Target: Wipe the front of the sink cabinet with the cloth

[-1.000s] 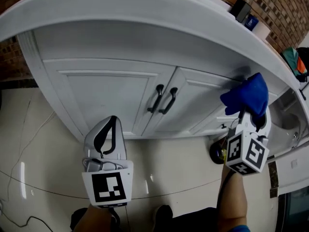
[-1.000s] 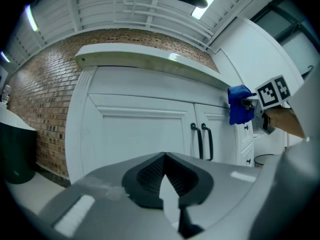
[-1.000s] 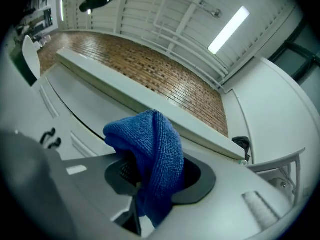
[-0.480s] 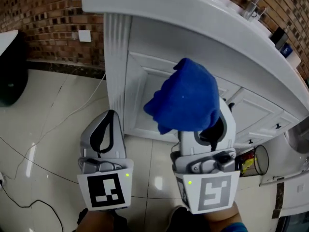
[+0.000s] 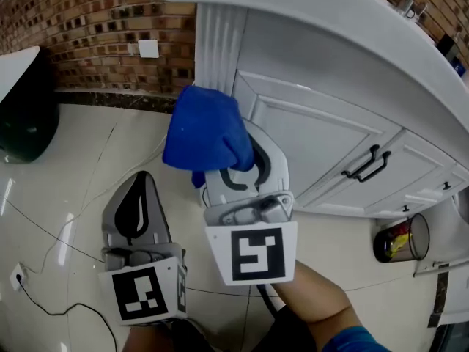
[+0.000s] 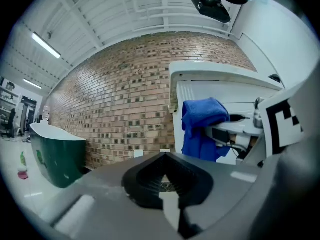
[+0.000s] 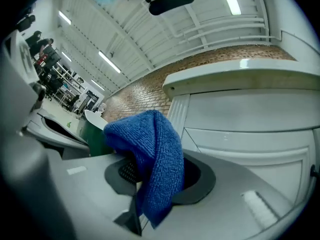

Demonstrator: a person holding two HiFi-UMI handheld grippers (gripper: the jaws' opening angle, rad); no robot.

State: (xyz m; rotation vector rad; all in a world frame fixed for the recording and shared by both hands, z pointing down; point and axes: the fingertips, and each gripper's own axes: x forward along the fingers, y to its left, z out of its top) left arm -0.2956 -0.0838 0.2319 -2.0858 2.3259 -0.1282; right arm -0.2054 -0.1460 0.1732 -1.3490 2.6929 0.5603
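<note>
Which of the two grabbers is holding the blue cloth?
The right gripper, nearer the cabinet: the blue cloth is pinched in its jaws and drapes over them. The left gripper has its jaws shut on nothing.

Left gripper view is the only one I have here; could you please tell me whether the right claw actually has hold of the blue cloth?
Observer: Yes. The right gripper view shows the right claw shut on the blue terry cloth, which drapes over its tips.
Operator: Thank you. Is anything standing on the floor by the cabinet?
Observer: In the head view, a small dark round bin stands on the pale tiled floor at the foot of the white panelled cabinet, right of its two dark door handles.
</note>
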